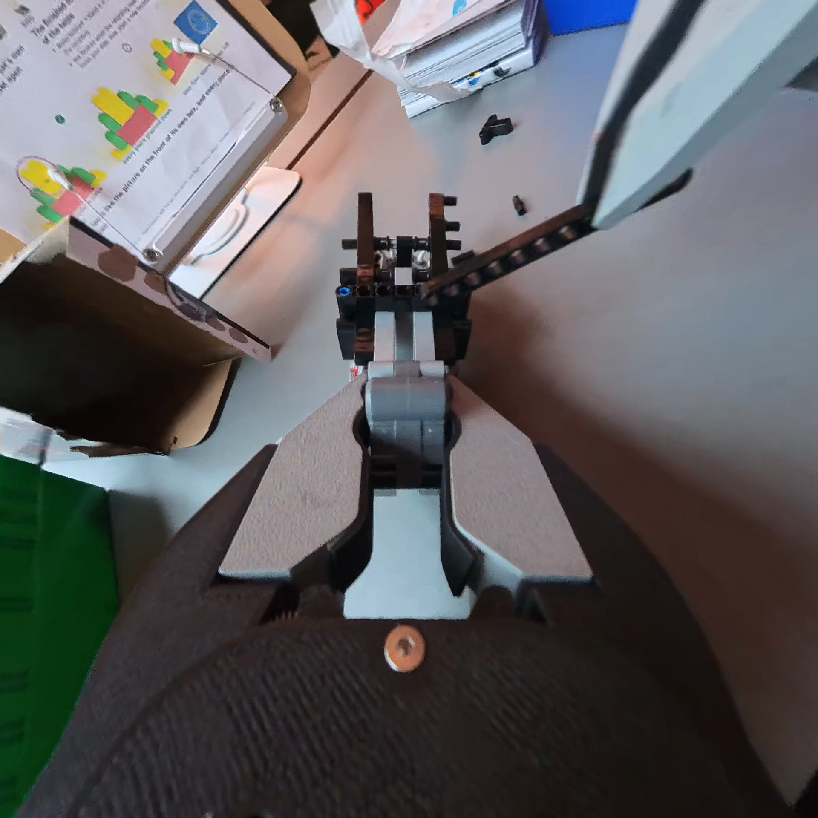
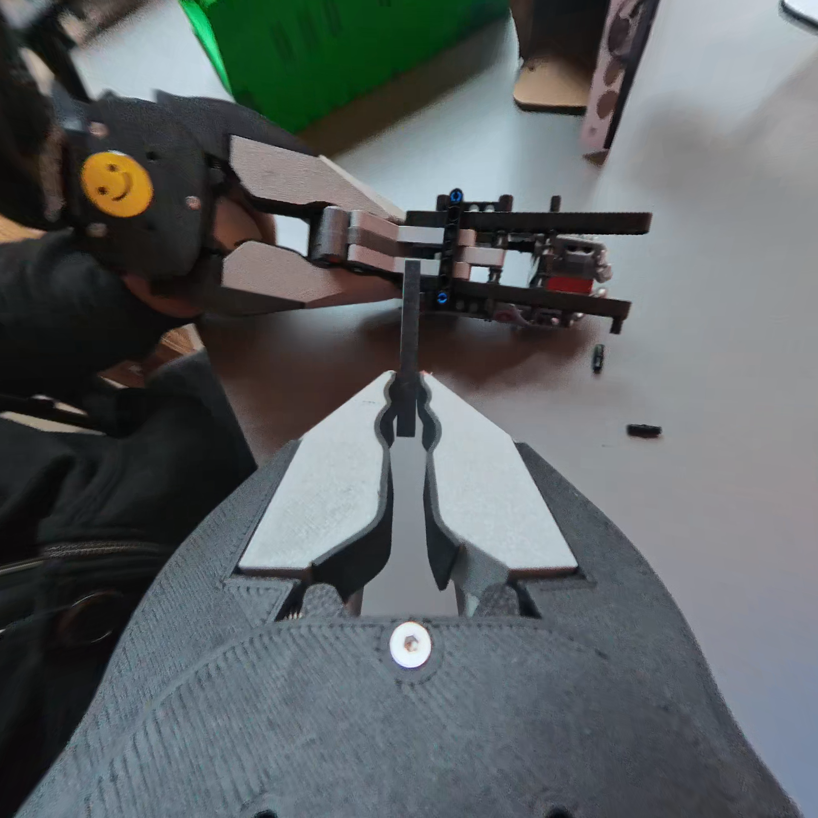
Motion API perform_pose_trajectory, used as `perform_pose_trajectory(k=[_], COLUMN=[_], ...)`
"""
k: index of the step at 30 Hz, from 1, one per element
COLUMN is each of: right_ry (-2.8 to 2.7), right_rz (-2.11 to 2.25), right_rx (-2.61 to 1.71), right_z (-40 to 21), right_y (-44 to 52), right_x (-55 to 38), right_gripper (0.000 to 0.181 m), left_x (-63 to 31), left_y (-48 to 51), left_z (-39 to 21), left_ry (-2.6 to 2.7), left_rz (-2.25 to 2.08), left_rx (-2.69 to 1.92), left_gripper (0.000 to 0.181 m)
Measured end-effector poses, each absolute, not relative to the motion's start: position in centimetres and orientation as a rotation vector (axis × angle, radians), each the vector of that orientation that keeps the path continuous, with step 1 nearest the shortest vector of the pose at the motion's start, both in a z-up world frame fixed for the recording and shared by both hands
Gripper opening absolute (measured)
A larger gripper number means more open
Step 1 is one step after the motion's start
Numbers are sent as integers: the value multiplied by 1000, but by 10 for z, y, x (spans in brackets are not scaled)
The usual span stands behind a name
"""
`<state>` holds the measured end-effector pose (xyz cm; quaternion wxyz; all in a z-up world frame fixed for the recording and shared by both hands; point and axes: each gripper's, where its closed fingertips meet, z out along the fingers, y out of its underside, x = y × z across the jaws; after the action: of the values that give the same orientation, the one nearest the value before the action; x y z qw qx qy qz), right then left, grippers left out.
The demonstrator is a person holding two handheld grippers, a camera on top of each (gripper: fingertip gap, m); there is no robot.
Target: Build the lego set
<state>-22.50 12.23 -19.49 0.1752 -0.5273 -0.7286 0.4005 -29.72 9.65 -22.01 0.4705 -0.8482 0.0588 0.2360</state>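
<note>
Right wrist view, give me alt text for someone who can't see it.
The right hand-held gripper pinches a black lego beam, its far end at the side of a black and grey lego model held by the left hand-held gripper. Two small black pins lie on the grey table; a green box stands behind.

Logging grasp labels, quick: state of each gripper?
Left gripper: shut on black-and-grey lego assembly.
Right gripper: shut on long black holed beam.

Office or lab: grey desk (image 1: 619, 398), paper stack (image 1: 469, 48) (cardboard box (image 1: 88, 354) nearby).
</note>
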Motion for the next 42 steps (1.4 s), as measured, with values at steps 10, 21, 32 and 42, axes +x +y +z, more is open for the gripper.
perform_pose_trajectory(k=[10,21,32,42], right_ry=[-1952,-2041,-2238,-2478], right_rz=[1088,1131,1143,777], right_rx=[-1482,-1446,-1538,-1735], right_z=[-207,-235,-238,-255], right_y=[125,126,134,160], right_x=[-251,-295,-257,-188], right_gripper=[4,4,4,4], left_x=[-285,-243,-280,-275], left_y=[101,90,63,94], left_z=[-224,-219,-188,-215], left_ry=[-5,-273,239,1051], left_rz=[478,-227,21,19], left_rx=[-2068,-1997,-2303,-2543], left_gripper=[33,55,45,61])
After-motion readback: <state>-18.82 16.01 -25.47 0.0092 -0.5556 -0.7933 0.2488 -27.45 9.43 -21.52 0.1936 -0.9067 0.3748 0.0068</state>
